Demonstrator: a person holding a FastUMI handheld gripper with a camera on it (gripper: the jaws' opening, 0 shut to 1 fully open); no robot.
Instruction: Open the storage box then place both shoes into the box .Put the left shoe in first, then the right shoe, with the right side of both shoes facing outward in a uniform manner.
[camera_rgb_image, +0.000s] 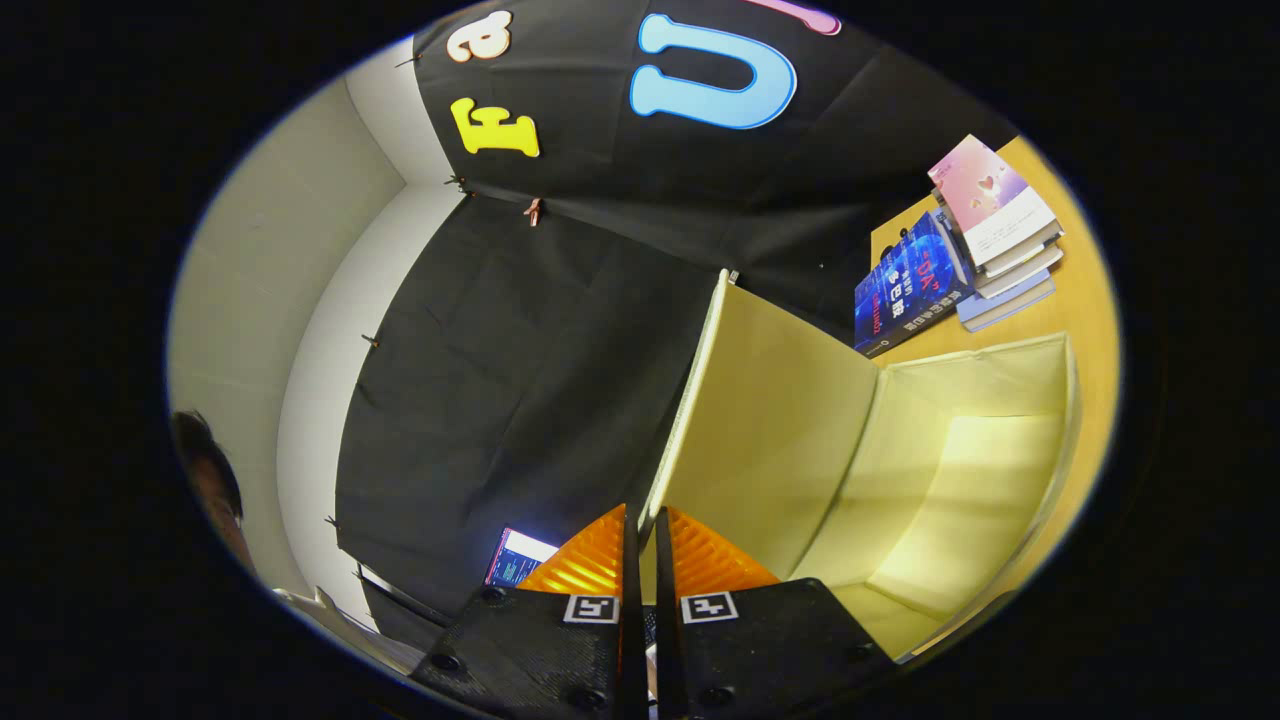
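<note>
The storage box (960, 470) is pale yellow fabric and stands on the wooden table (1085, 290), its inside bare. Its lid (770, 420) is swung up and stands nearly upright, hinged along the box's rear wall. My gripper (645, 530) is shut on the lid's free edge, one finger on each side of the thin rim. The view is rolled hard to one side, so the box appears tipped.
A stack of books (990, 225) lies on the table beyond the box, with a dark blue book (910, 285) leaning beside it. A person's head (215, 480) shows off to the side near a lit screen (515, 558). The black cloth wall hangs behind the lid.
</note>
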